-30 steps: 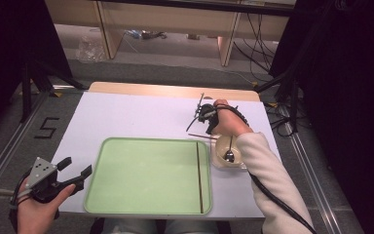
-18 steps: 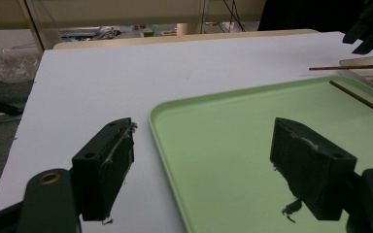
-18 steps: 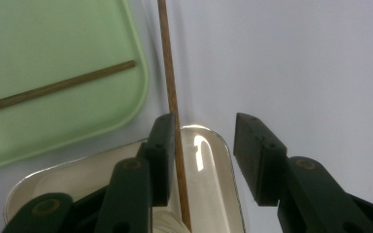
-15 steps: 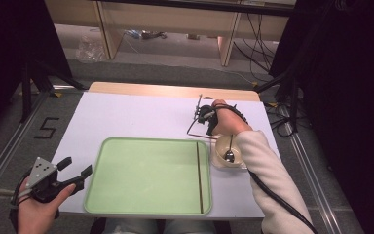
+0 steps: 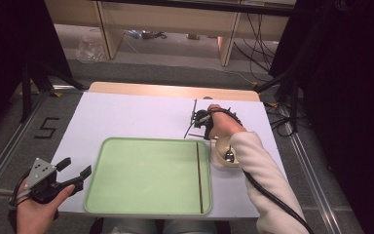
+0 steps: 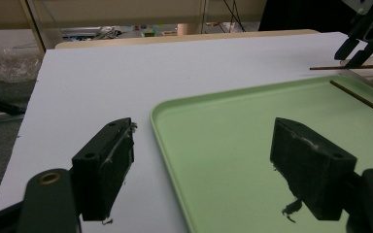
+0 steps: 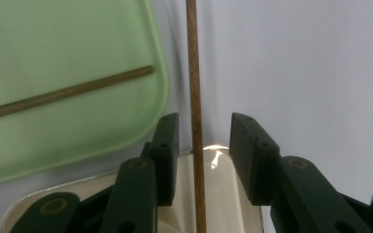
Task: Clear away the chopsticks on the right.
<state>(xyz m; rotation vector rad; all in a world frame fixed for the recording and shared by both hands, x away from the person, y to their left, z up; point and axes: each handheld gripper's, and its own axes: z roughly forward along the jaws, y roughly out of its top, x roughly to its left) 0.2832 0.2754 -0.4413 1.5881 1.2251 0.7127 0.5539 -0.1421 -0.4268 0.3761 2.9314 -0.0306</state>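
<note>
Two thin brown wooden sticks: one (image 5: 199, 176) lies in the pale green plastic tray (image 5: 146, 175), another (image 7: 194, 116) runs between the right gripper's (image 7: 203, 150) parted jaws, untouched, at two o'clock. Left gripper (image 5: 73, 174) spread at eight o'clock.

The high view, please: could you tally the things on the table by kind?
Green tray: 1
Brown sticks: 2, one in the tray, one between the right gripper's open jaws
Cream bowl: 1
Total: 4
</note>
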